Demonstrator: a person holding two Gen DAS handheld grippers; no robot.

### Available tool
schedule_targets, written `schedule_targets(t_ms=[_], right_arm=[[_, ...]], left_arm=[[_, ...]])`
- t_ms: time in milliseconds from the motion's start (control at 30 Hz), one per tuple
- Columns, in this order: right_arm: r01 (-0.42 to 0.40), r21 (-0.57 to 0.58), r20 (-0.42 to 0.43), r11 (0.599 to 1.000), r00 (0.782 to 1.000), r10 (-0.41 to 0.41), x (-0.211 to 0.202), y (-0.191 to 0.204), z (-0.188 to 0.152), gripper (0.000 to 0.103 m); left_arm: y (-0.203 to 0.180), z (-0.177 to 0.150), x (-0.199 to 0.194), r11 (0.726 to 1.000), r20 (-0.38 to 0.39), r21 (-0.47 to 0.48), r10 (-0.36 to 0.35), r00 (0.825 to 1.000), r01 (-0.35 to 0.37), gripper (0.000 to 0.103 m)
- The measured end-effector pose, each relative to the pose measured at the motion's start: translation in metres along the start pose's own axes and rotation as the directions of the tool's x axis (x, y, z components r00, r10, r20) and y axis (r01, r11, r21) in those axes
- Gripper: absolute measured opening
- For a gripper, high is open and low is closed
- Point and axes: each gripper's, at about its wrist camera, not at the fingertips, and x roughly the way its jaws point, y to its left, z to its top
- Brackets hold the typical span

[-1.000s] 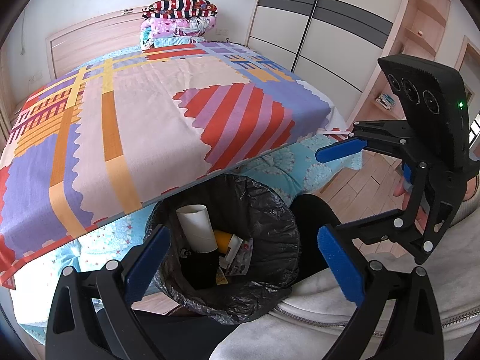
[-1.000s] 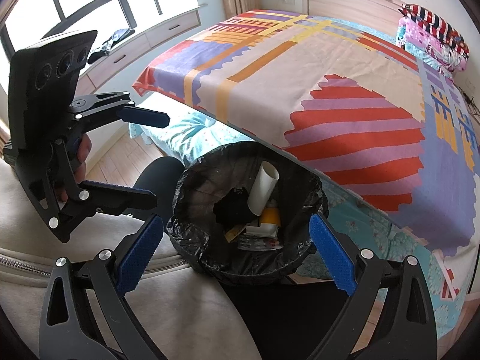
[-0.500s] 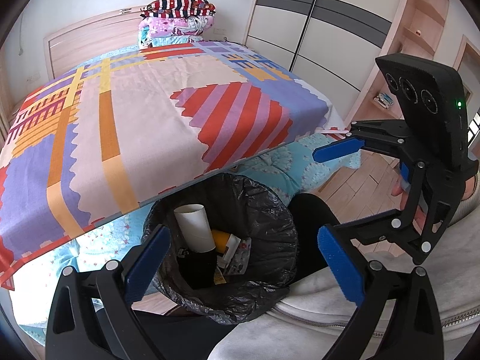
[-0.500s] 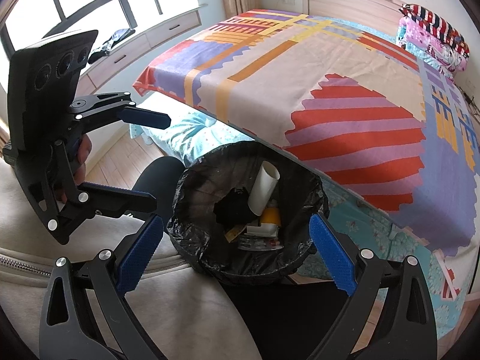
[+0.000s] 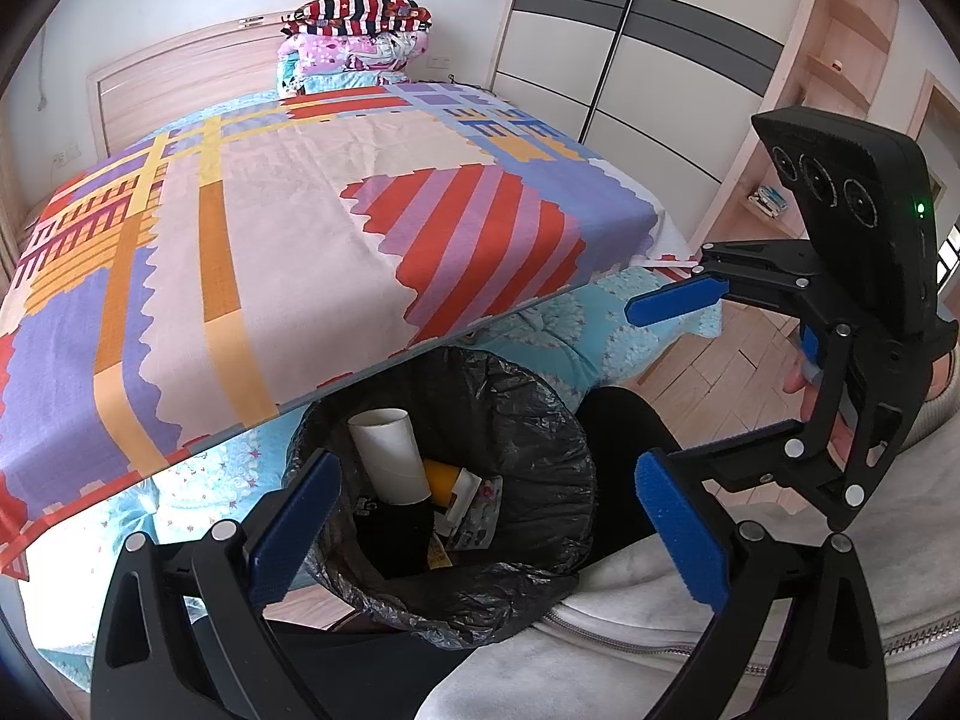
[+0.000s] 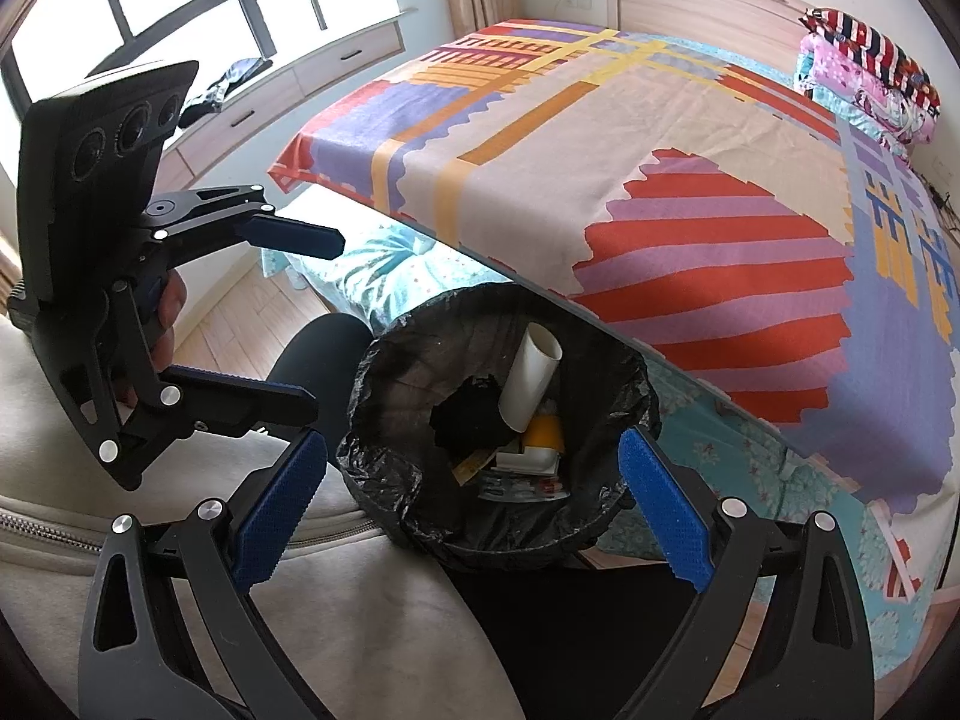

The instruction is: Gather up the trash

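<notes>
**Both tongs empty above a part-filled bin**

The trash bin (image 5: pixel 444 480), lined with a black bag (image 6: pixel 384 474), stands at the foot of the bed (image 5: pixel 270 228), against the person's knee. Inside lie a white cardboard tube (image 5: pixel 384 450), a yellow container (image 5: pixel 443 477), wrappers and something black. The left tongs (image 5: pixel 480 522) and right tongs (image 6: pixel 471 498) hang over the rim, both released and gripping nothing. No loose trash shows on the bedspread. Judging risk: the bag's edge is slack and crumpled, so a descending finger could snag it and drag the liner inward, or tip the light bin against the bed.
</notes>
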Motion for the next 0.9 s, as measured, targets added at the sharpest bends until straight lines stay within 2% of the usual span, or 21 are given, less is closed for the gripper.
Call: schedule_targets(t_ms=[900], right_arm=[[-0.003,-0.005,0.004,1.000,1.000,0.003,-0.0003,0.0012,-0.0003,0.099]], left_arm=[[-0.0004,0.0011,0.0001,1.000,0.001,0.002,-0.003,1.000,0.003,0.095]])
